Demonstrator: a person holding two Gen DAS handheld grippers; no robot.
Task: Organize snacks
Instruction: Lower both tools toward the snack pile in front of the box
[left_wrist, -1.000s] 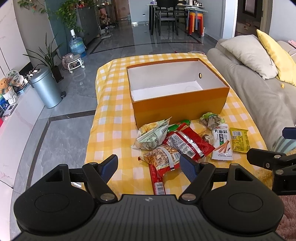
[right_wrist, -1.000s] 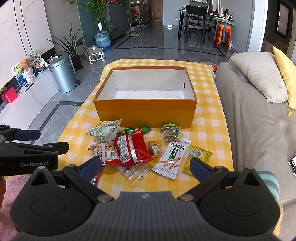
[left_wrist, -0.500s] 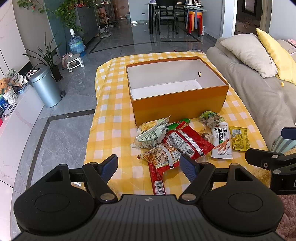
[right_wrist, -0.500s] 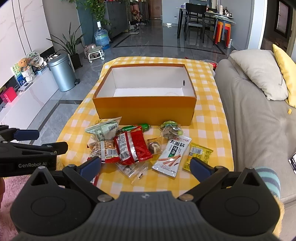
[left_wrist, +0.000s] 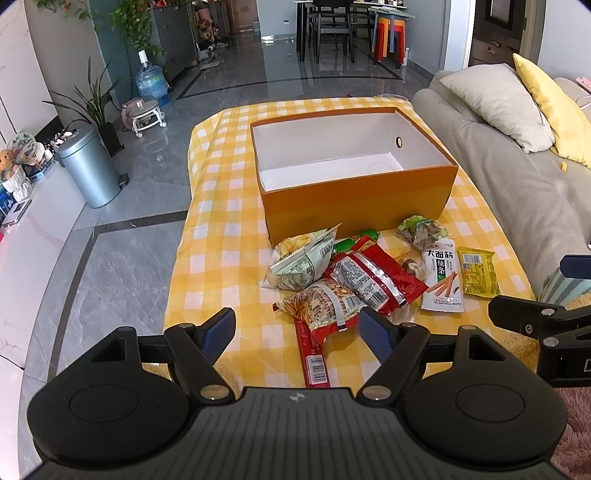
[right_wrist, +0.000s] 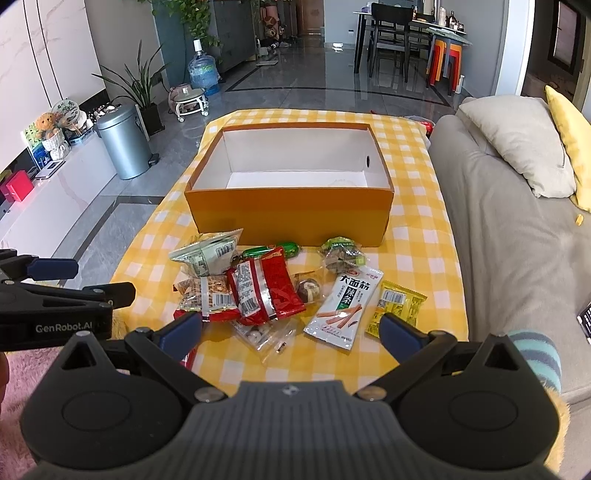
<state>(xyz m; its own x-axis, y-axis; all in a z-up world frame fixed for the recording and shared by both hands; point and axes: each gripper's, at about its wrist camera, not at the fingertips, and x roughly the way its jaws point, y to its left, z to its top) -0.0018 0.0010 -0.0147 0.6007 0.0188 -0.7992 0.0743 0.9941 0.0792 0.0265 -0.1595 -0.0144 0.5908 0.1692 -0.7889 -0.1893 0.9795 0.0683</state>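
Counter (left_wrist: 221, 229) under yellow-check cloth. Orange box (left_wrist: 354, 199), open top, white inside, nothing in it, sits mid-counter toward the far edge.

Snacks lie in a loose heap on the near half, just in front of the box:
- pale green bag (left_wrist: 303, 258), leftmost, puffed, close to the box's near left corner
- peanut pack (left_wrist: 325, 302) below it
- red pack (left_wrist: 373, 277) overlapping the peanut pack
- thin red stick (left_wrist: 314, 354) running to the near edge
- green candy (right_wrist: 288, 249) against the box wall
- small green pouch (right_wrist: 341, 253) near the box's near right corner
- white strip pack (right_wrist: 345, 308) with Chinese print
- yellow sachet (right_wrist: 397, 308) touching it on the right
- clear packets (right_wrist: 266, 332) nearest the right gripper; contents too small to tell

Left gripper (left_wrist: 297, 330): released, jaws wide, nothing between them, hovering over the near edge above the red stick.
Right gripper (right_wrist: 291, 330): released, jaws wide, holding nothing, over the near edge by the clear packets.

Grey sofa (right_wrist: 517, 240) along the right edge.
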